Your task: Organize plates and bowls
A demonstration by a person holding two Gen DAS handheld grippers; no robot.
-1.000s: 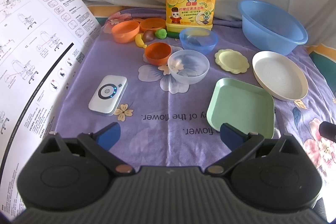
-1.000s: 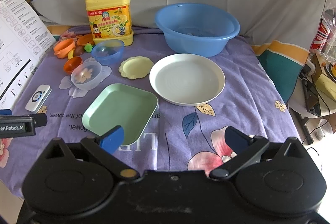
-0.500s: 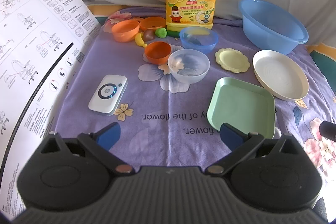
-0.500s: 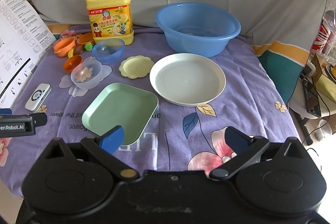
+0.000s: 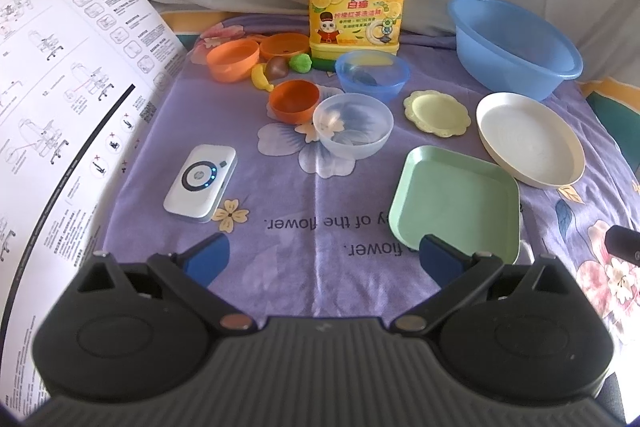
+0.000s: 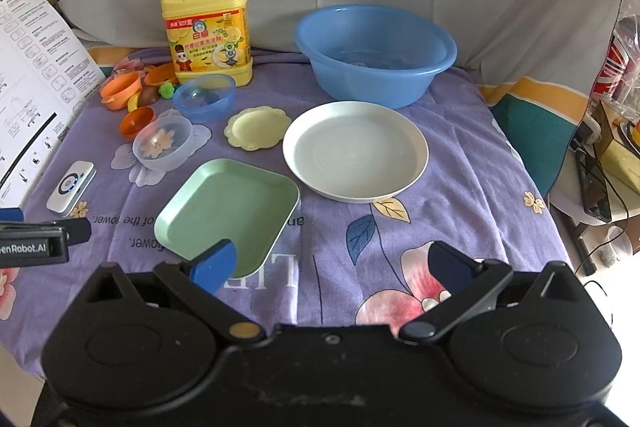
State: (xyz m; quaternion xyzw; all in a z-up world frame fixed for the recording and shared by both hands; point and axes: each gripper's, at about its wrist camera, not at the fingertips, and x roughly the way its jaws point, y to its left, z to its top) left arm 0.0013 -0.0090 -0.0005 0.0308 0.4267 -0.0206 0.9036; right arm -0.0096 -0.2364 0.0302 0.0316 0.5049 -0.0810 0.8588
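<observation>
Worktop under a purple flowered cloth, holding the following.

- Green square plate: lower centre of the right wrist view, flat on the cloth, just beyond the right claw's left fingertip.
- White round plate: centre of frame, beside the green plate, apart from it.
- Yellow scalloped saucer: left of the white plate.
- Clear bowl: centre of the left wrist view, touching an orange bowl.
- Blue bowl: behind the clear bowl.
- Blue basin: upper centre, behind the white plate.
- Detergent jug: upper left, upright.
- White device: left of centre.
- Instruction sheet: left edge.

Left claw: fingers spread wide, holding nothing.
Right claw: fingers spread wide, holding nothing.
</observation>
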